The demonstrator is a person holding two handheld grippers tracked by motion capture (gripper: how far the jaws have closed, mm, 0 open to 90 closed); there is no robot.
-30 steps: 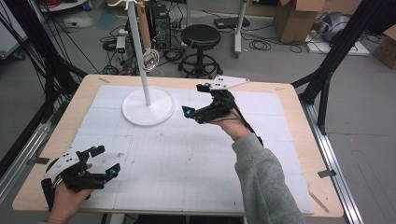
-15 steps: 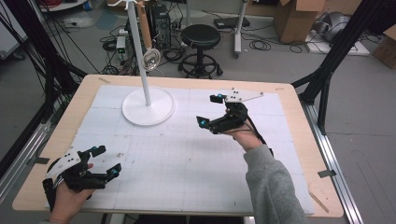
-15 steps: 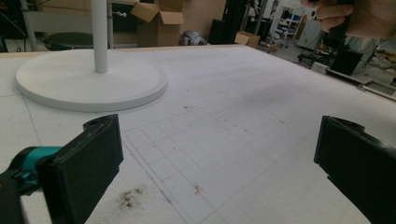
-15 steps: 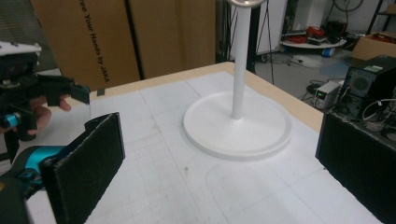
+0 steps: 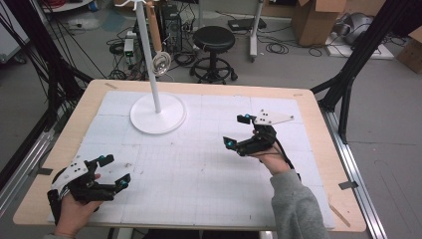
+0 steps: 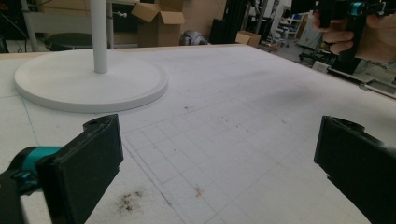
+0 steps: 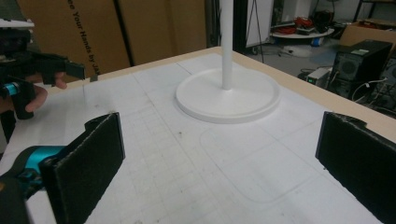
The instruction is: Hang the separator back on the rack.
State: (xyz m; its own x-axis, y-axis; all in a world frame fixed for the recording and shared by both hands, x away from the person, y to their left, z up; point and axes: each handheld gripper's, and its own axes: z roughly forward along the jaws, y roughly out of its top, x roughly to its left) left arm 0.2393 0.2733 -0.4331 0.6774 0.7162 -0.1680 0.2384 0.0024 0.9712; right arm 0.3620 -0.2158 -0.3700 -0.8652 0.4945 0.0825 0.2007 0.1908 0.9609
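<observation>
A white stand with a round base (image 5: pixel 158 115) and a tall pole (image 5: pixel 148 55) rises at the table's back left, with a shiny round object (image 5: pixel 160 62) hanging beside the pole. My right gripper (image 5: pixel 235 130) hovers right of centre, open and empty, aimed left toward the stand. My left gripper (image 5: pixel 115 170) rests near the front left corner, open and empty. In the left gripper view the jaws (image 6: pixel 219 172) stand wide apart over the bare mat, the stand base (image 6: pixel 88 84) ahead. In the right gripper view the jaws (image 7: pixel 215 163) are likewise wide, facing the base (image 7: pixel 229 95).
A white gridded mat (image 5: pixel 199 164) covers the wooden table (image 5: pixel 313 124). Behind the table stand a black stool (image 5: pixel 214 40), cables and cardboard boxes (image 5: pixel 313 20). Black frame legs (image 5: pixel 358 55) flank the table. The other hand's gripper (image 7: pixel 28 60) appears at the left of the right gripper view.
My right gripper has drawn back from beside the stand, moving right and toward the near side, still open. The left gripper has stayed put.
</observation>
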